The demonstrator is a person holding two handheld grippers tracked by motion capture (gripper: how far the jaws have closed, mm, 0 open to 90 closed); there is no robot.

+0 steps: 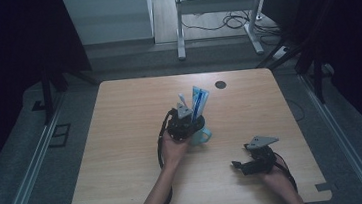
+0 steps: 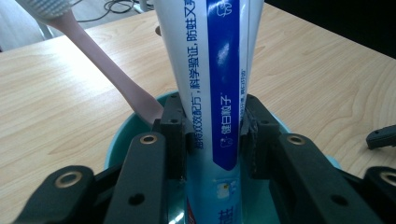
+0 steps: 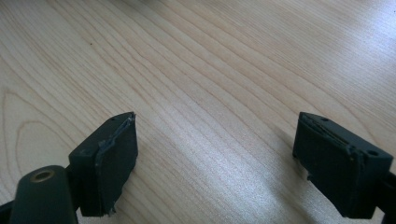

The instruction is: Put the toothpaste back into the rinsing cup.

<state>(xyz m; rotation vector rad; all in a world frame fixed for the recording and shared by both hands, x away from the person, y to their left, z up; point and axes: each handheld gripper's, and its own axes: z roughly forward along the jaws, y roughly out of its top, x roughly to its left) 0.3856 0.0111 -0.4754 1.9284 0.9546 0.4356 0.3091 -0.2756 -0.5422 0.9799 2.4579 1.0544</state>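
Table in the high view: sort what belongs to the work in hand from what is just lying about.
In the job:
- toothpaste tube, standing in the cup between the left gripper jaws
- teal cup
- pink toothbrush, leaning in the cup

Lying about:
- right gripper, open over bare table
- dark round spot near the table's far edge

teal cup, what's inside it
A white-and-blue toothpaste tube stands upright in the teal plastic cup, with a pink-handled toothbrush leaning beside it. The left claw covers the cup's bottom.
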